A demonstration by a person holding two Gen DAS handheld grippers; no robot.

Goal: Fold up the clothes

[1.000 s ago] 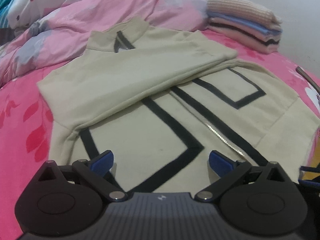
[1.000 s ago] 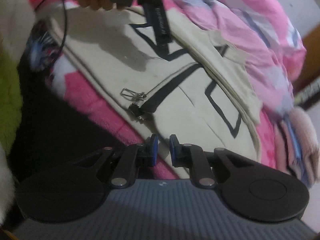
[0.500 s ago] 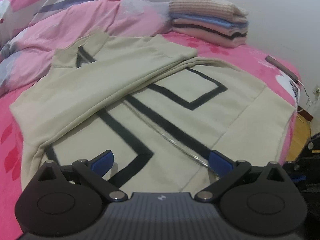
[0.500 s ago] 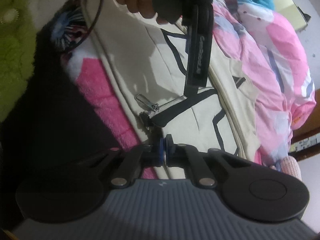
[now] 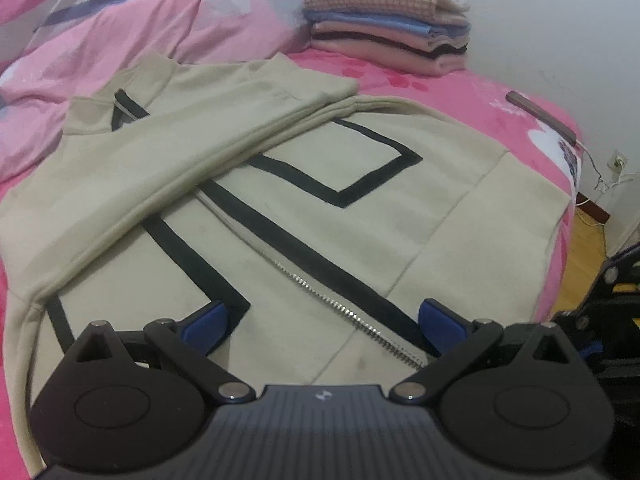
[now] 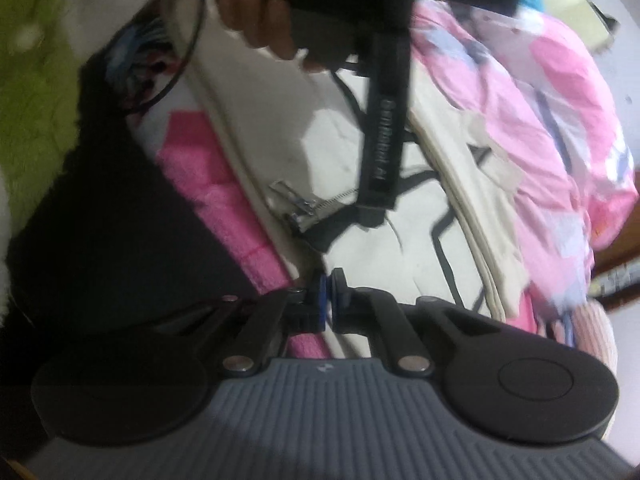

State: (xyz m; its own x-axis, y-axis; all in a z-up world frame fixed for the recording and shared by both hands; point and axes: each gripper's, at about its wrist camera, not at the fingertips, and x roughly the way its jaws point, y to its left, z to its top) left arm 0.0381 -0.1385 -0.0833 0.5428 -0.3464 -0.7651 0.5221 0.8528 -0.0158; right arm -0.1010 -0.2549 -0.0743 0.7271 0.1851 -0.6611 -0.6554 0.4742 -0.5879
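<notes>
- Since a second before, my left gripper (image 5: 322,320) had swung right along the jacket's hem, so the zip's lower end sat between its fingers, while my right gripper (image 6: 329,304) had pinched from slightly parted to nearly touching.
- The bed (image 5: 452,92) in pink covers carried everything, with a crumpled duvet (image 5: 132,28) at the far side.
- The beige jacket (image 5: 320,216) lay flat and zipped on it, collar far from me, hem nearest me, one sleeve (image 5: 168,160) folded across the chest.
- A stack of folded clothes (image 5: 384,28) sat beyond the collar, well apart.
- My left fingers stood spread wide, grasping nothing, over the hem.
- My right fingers were clenched at the hem's corner near the zip pull (image 6: 296,204); whether cloth was between them I could not tell.
- The jacket's long axis ran away from both grippers, collar straight ahead; I judged a hem-to-collar fold would travel along that line, both hands about equally near.
</notes>
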